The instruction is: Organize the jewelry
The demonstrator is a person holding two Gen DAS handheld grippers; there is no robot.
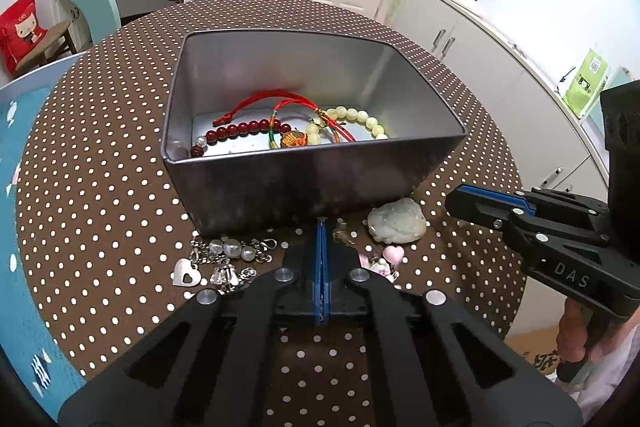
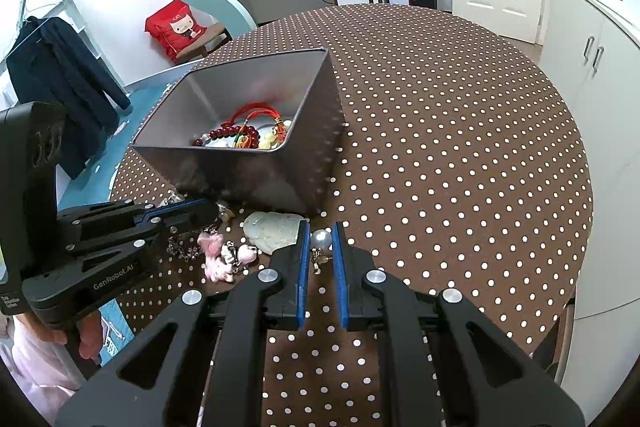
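Two tools are at work over our bench, which wears a brown cloth with white dots. Our left tool has its blue pads pressed flat together, tips down among the loose jewelry just in front of the metal tin; whether it pinches a strand we cannot tell. Our right tool stands narrow, its pads either side of a pearl bead, and whether they touch it we cannot tell. Between the two tools lies a pale jade pendant, with a pink heart charm nearby. Left of our left tool sit a silver heart tag and clear beads on a chain. Inside the tin rest a dark red bead bracelet, a red cord and a cream bead bracelet.
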